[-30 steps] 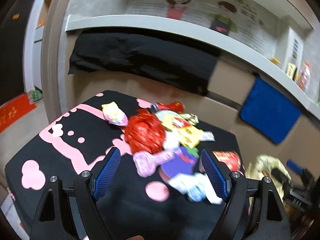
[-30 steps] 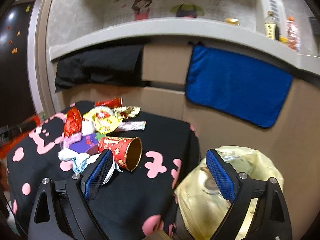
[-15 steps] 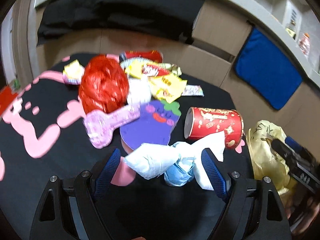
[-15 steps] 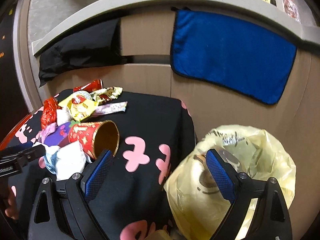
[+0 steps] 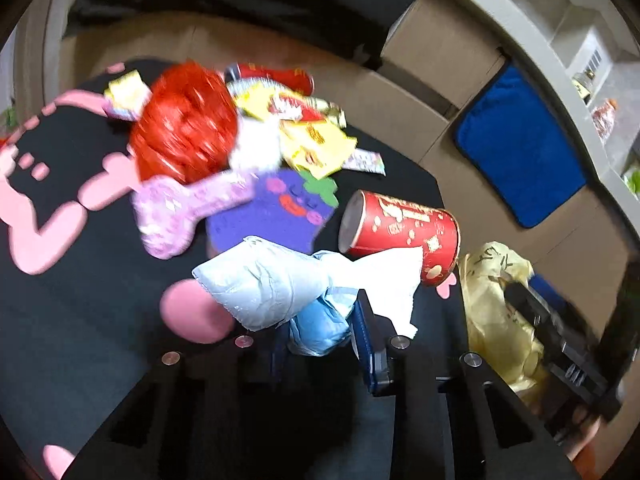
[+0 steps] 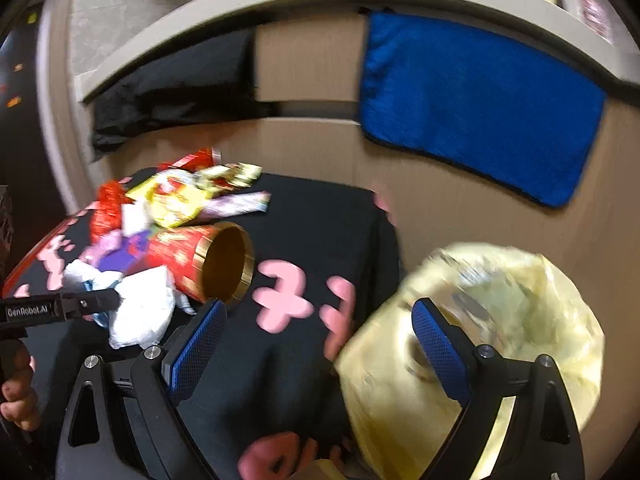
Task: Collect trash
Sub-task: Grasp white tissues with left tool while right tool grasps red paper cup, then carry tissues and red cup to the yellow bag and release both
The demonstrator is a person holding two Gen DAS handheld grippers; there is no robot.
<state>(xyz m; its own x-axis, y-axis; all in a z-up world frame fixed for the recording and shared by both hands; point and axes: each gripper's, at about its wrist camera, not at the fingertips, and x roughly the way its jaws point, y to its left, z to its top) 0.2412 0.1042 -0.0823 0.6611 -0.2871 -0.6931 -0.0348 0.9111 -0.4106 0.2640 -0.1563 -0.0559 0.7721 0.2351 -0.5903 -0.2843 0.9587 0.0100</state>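
left wrist view: left gripper [image 5: 320, 332] pinched narrow on a crumpled white-and-blue tissue wad [image 5: 280, 284] at the near edge of the litter pile, on the black table cover with pink shapes [image 5: 80, 320]. touching the wad on its far right, a red paper cup [image 5: 400, 226] on its side; behind, a purple felt eggplant face [image 5: 276, 208], a pink glitter piece [image 5: 180, 204], a red foil ball [image 5: 184, 136] and yellow snack wrappers [image 5: 316, 144].

right wrist view: right gripper [image 6: 316, 340] spread wide and holding nothing, hovering between the table edge and the yellow trash bag [image 6: 500, 320] just off the table's right side — bag mouth roughly under the right finger.

for a clean step, probably: firm squeeze low on the wad, straight lift so loose white sheets clear the cup instead of dragging or rolling it, then a short carry right over the bag mouth before letting go. right gripper free to steady or widen the bag rim.

hard to make out: left finger of the left gripper buried under the tissue, so only one blue pad [image 5: 362, 332] plain; unclear whether the whole wad or only the blue part is caught. motion blur over wrappers and bag, contents unreadable. bag base cut off below.
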